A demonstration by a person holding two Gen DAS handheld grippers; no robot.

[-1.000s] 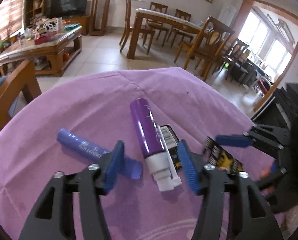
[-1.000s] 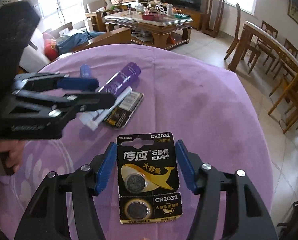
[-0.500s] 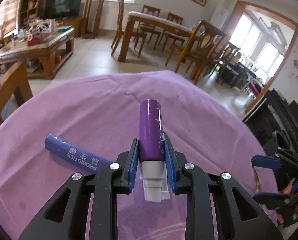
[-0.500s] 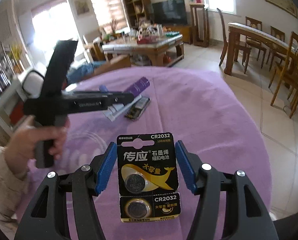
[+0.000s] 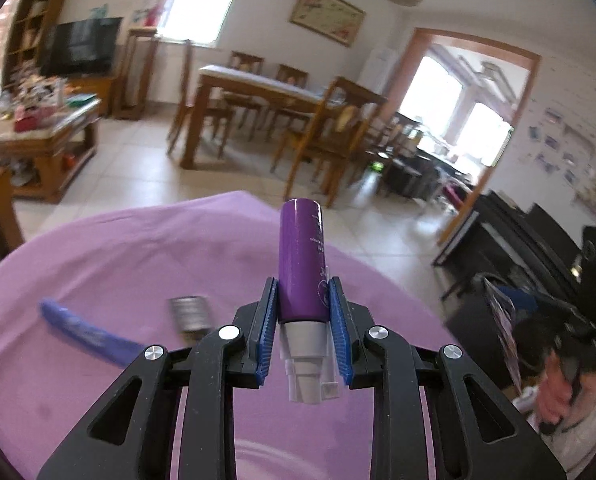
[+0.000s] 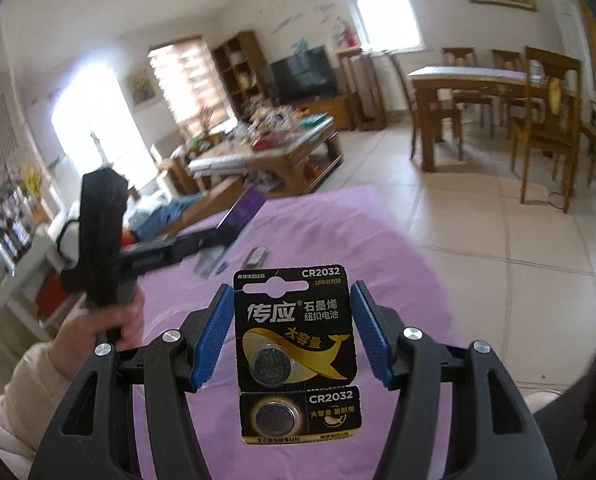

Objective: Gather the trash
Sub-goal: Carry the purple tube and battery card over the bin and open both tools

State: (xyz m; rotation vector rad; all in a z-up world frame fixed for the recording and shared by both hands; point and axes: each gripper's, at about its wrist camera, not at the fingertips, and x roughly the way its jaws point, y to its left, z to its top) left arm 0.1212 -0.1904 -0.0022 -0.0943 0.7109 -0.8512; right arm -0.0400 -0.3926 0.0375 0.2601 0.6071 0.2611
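Two pieces of trash are now off the purple tablecloth (image 5: 110,256): the left gripper (image 5: 303,334), jaws just closed, clamps the purple tube (image 5: 301,264), pointing to 12 o'clock. At 9 o'clock, a blue tube (image 5: 84,330) and dark wrapper (image 5: 190,312) remain uncollected. The right gripper (image 6: 294,334) carries the battery card (image 6: 296,344), though pad contact on its edges cannot be told.

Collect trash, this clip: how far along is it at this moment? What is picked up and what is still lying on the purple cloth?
Midway, nothing visibly binned. The left gripper is shut on the purple tube, held above the purple cloth. The right gripper carries the coin-battery card between its pads. The blue tube and a small dark packet still lie on the cloth. No bin is in view.
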